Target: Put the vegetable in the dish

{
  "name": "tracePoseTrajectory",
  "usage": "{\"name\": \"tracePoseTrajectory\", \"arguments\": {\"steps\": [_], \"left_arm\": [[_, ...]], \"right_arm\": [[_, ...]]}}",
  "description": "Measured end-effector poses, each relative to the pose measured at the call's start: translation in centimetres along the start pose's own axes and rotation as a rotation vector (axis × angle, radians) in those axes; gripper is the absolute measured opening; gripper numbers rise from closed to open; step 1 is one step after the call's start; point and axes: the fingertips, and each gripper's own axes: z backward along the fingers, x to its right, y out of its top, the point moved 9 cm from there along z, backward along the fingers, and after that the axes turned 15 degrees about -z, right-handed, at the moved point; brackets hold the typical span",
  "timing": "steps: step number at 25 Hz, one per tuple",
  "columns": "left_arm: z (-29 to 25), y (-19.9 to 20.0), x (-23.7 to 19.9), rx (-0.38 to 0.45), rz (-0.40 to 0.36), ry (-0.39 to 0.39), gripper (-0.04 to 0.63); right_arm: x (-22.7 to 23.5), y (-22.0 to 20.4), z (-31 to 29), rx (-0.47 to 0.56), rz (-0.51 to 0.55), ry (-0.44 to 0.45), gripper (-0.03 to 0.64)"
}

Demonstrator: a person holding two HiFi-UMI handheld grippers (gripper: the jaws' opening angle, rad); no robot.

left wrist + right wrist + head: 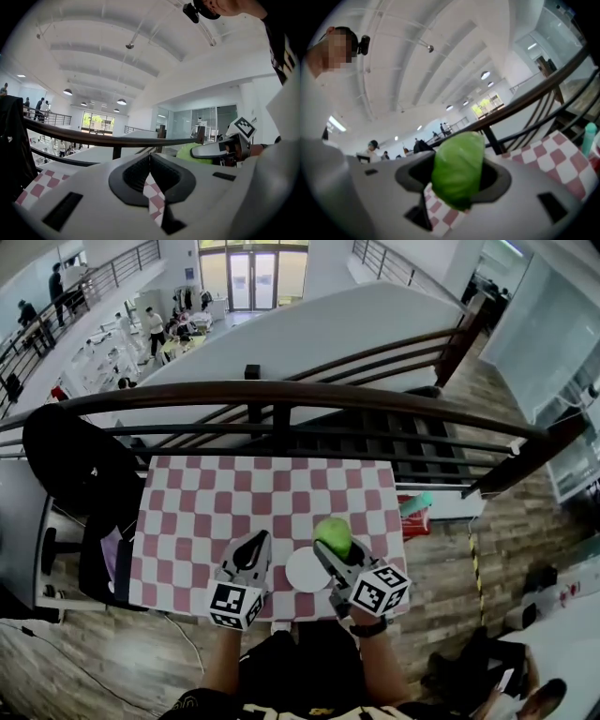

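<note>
Upward, right tongs [328,553] around vegetable [333,534]

- vegetable [332,534]: bright light green
- dish [307,570]: plain white
- tabletop [216,502]: pink-red and white checks
- left gripper [260,538] and right gripper [337,547]: pale grey bodies, black jaw linings, cubes with black-and-white square markers
- handrail [281,395] beyond the tabletop's far edge: dark brown

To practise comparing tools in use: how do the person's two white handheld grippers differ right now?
The left gripper has its jaws shut on nothing; the right gripper grips a round green leafy vegetable. The left gripper is left of the round white dish, over the pink-and-white checked tablecloth; the right gripper is at the dish's right. Both are white and carry a marker cube.
</note>
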Motion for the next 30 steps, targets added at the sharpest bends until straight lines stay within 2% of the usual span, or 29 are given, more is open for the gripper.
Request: {"name": "tracePoseTrajectory", "arguments": {"steps": [4,7,10,12,16,18,20,22,27,30], "left_arm": [[-2.2,-2.2,0.4,-0.034,-0.008,-0.089,0.021],[-4.0,-3.9,0.6,-0.069,-0.031,-0.117,0.021],[-4.9,-6.0,0.9,-0.130,-0.016,-0.138,0.021],[-5.3,-7.6,1.3,-0.174,-0.006,-0.157,0.021],[-6.5,-10.7,3.3,-0.247,-0.034,-0.254,0.022],[-6.7,-12.3,4.1,-0.309,-0.021,-0.287,0.026],[-6.4,-13.4,4.4,-0.358,0.007,-0.301,0.029],[-6.1,-14.2,4.5,-0.384,0.032,-0.297,0.029],[-5.8,-15.8,4.4,-0.405,0.081,-0.282,0.028],[-5.1,-16.4,4.6,-0.396,0.097,-0.315,0.028]], "right_arm": [[3.8,-1.4,-0.6,-0.082,-0.053,-0.033,0.241],[6.8,-2.3,-1.5,-0.141,-0.119,-0.015,0.240],[9.8,-4.2,-1.8,-0.193,-0.250,0.023,0.239],[11.9,-6.0,-1.9,-0.225,-0.341,0.013,0.239],[15.1,-9.1,-1.9,-0.269,-0.460,-0.001,0.237],[15.7,-10.3,-1.9,-0.284,-0.501,-0.001,0.199],[16.0,-11.5,-1.7,-0.319,-0.507,-0.031,0.130],[16.4,-12.4,-1.5,-0.369,-0.486,-0.060,0.121],[16.8,-12.9,-1.5,-0.408,-0.543,0.054,0.120],[16.0,-13.9,-2.3,-0.465,-0.560,0.121,0.121]]}}
